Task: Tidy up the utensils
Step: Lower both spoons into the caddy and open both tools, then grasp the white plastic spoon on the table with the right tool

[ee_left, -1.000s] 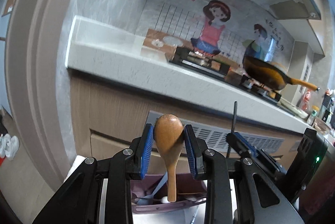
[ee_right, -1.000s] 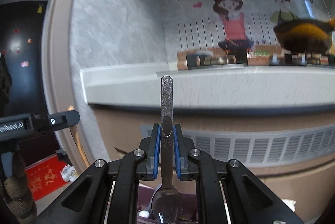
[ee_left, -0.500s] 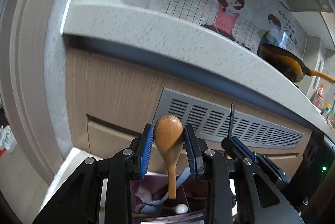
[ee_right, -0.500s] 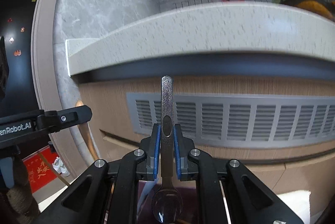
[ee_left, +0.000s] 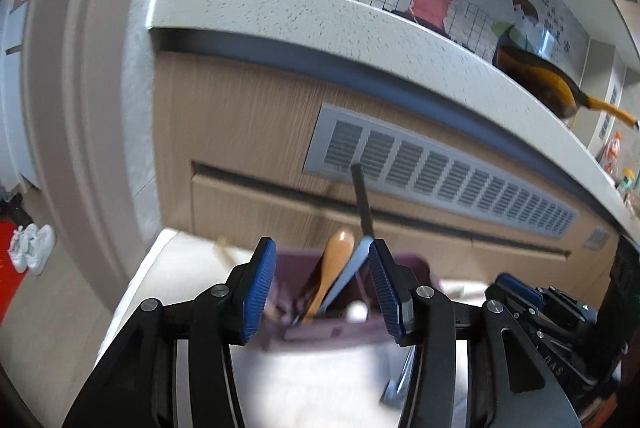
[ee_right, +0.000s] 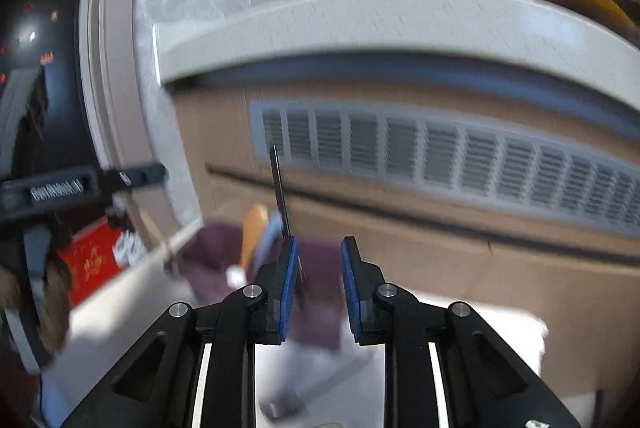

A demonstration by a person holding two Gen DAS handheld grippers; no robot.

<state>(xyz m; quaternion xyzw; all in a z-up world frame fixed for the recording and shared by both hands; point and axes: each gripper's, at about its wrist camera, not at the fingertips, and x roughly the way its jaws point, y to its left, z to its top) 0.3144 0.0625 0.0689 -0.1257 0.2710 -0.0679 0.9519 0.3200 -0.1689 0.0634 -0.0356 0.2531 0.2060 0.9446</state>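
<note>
My left gripper (ee_left: 322, 248) hangs just above a purple utensil holder (ee_left: 332, 334), its jaws opening and nothing pressed between the pads. A wooden spoon (ee_left: 338, 254) stands free in the holder, bowl up, beside a pale blue utensil (ee_left: 354, 264). A metal spoon's dark handle (ee_left: 362, 199) sticks up behind them. My right gripper (ee_right: 320, 246) is opening too, with only the holder (ee_right: 216, 256) behind its gap. The metal spoon handle (ee_right: 280, 187) leans just outside its left finger. The wooden spoon (ee_right: 254, 232) shows left of it, blurred.
The holder rests on a white surface (ee_left: 168, 268) in front of a wooden cabinet with a grey vent grille (ee_left: 440, 175) and a drawer. A speckled countertop edge (ee_left: 320, 11) overhangs above, bearing a pan (ee_left: 536, 83). White shoes (ee_left: 32, 248) lie on the floor at left.
Both grippers have sunk toward the holder and opened. The wooden spoon dropped out of the left jaws into the holder. The metal spoon left the right jaws and stands in the holder.
</note>
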